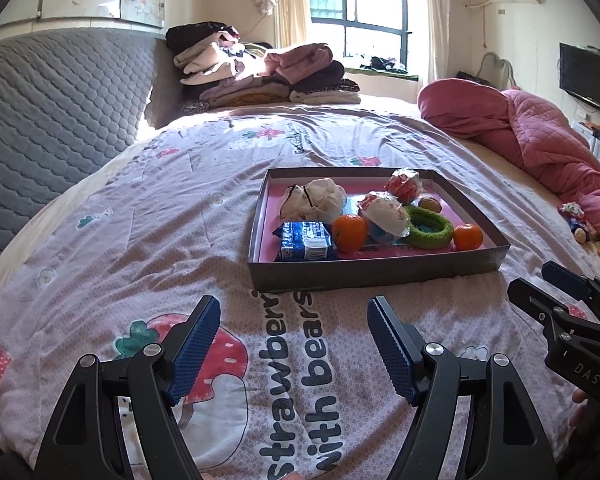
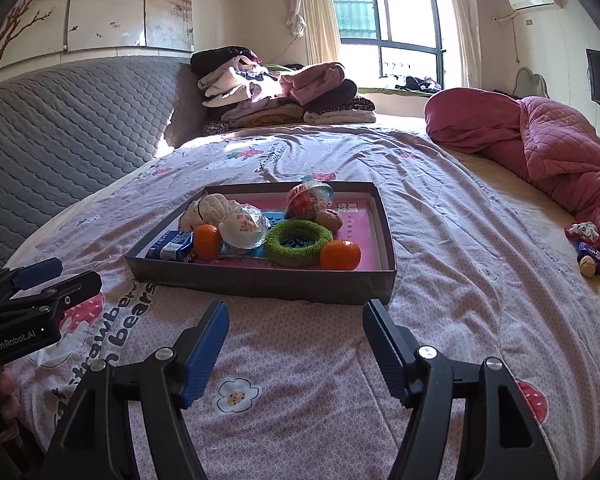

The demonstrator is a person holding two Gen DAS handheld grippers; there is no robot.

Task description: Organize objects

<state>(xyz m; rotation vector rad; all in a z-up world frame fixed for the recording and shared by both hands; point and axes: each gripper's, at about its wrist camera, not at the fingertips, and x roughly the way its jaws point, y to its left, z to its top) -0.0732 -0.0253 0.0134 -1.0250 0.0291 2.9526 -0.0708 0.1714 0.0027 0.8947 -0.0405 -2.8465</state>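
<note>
— Where do the tools stand?
— The left tool and right tool both hover over the bedspread, fingers spread apart, gripping nothing.
— And the objects?
— In the shallow box ahead — two oranges, a green ring, a blue packet.

The left gripper is held low and level, its 2 blue-padded fingers spread wide with nothing between them. The right gripper sits the same way, fingers wide apart and empty. Both point forward, side by side and apart. A few bare fingertips of the left hand show under its handle.
</note>
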